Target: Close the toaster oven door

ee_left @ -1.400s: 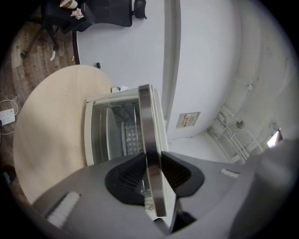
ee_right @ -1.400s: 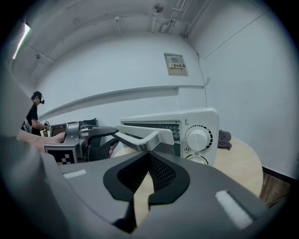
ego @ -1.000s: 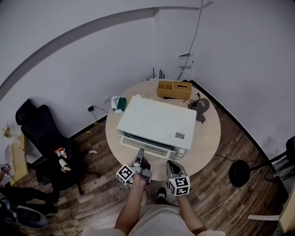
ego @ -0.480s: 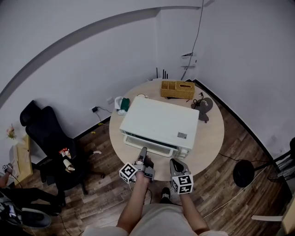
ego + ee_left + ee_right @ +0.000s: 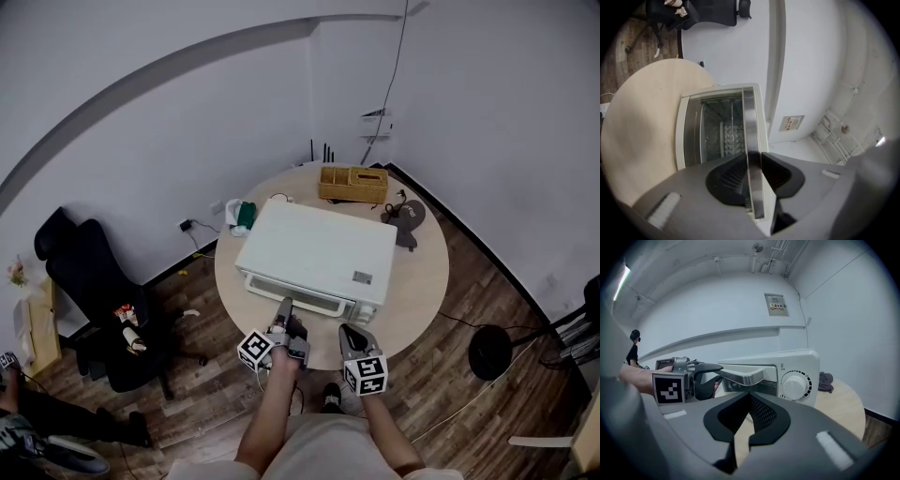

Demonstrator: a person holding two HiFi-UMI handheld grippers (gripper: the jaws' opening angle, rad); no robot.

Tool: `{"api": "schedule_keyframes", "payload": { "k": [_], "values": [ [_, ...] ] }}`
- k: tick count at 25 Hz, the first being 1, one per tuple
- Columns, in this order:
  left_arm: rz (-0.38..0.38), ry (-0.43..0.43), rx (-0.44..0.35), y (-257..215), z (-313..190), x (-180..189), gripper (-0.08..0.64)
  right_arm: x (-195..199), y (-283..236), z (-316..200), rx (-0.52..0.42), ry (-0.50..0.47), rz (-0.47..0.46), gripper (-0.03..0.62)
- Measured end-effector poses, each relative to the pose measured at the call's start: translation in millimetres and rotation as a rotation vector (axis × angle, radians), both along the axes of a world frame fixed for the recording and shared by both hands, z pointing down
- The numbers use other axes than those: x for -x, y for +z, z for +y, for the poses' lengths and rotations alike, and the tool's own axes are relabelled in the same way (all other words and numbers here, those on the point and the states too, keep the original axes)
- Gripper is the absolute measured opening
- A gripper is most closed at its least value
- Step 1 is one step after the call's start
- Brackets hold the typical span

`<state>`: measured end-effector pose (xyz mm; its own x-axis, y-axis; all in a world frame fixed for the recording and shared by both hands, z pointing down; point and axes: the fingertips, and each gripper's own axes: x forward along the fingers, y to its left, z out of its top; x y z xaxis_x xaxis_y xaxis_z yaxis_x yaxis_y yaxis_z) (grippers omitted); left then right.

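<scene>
Grip first: left claw (image 5: pixel 284 309) clenched on the metal handle (image 5: pixel 751 126) of the door (image 5: pixel 717 136), door tilted out from the front of the toaster oven (image 5: pixel 319 246) and not yet shut, oven in the middle of the round table (image 5: pixel 422 281). Could slip off that smooth bar if pushed off-line; could slam the door or shove the oven backward if pushed hard. Further right, right claw (image 5: pixel 351 336) clenched on nothing, hanging clear of the oven, so no bracing against a slide.

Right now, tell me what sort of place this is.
Probably a sparse office or test room: a toaster oven on a round table, a black office chair, bare white walls.
</scene>
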<state>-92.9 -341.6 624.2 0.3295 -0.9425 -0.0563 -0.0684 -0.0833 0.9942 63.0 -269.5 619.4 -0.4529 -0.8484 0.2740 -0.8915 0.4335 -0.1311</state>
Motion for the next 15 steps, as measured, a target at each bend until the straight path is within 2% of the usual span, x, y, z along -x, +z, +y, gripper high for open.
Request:
{"api": "schedule_keyframes", "payload": {
  "k": [10, 15],
  "values": [
    [0.020, 0.000, -0.002, -0.6, -6.6, -1.7, 0.156, -0.9, -1.2, -3.8, -0.003, 0.001, 0.010, 0.000],
    [0.005, 0.006, -0.011, -0.4, -7.3, -1.9, 0.158, -3.9, -0.4, 0.9, -0.001, 0.008, 0.015, 0.000]
  ]
}}
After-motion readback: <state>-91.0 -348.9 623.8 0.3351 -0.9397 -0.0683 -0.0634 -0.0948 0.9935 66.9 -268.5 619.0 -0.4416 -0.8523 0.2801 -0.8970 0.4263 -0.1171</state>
